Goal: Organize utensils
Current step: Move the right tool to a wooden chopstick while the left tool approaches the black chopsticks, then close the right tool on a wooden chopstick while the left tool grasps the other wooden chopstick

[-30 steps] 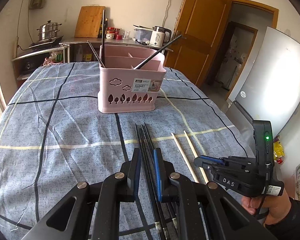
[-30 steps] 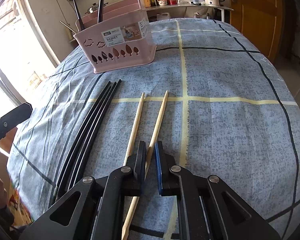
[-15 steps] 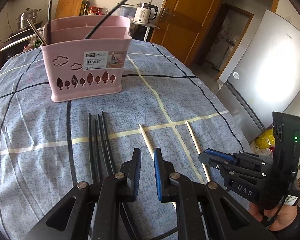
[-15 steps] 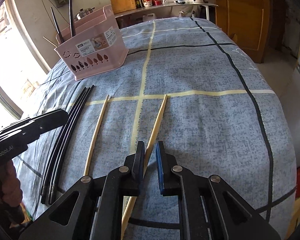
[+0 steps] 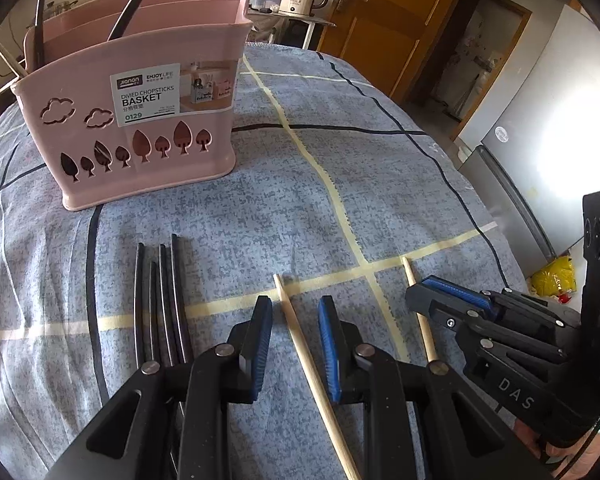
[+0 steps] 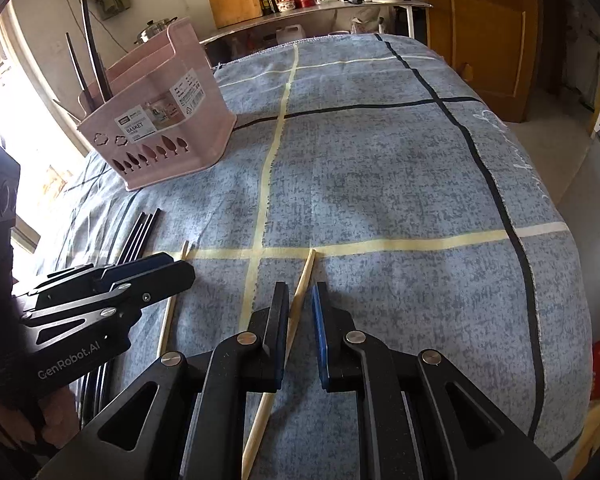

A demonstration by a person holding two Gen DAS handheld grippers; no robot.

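1. Left tongs [image 5: 294,344] are opening, astride a pale wooden chopstick [image 5: 300,344] on the blue-grey checked tablecloth [image 5: 380,184].
2. Pink plastic divided basket [image 5: 140,120] stands toward the table's far left.
3. Black chopsticks [image 5: 160,300] lie beside it.

Left hand-held gripper [image 5: 294,316] opening

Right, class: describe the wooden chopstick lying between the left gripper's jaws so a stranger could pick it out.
Start at the pink basket on the blue checked cloth. In front of it lie black chopsticks, then two pale wooden ones. Yours is the wooden chopstick nearer the black bundle; the other wooden one lies further right.
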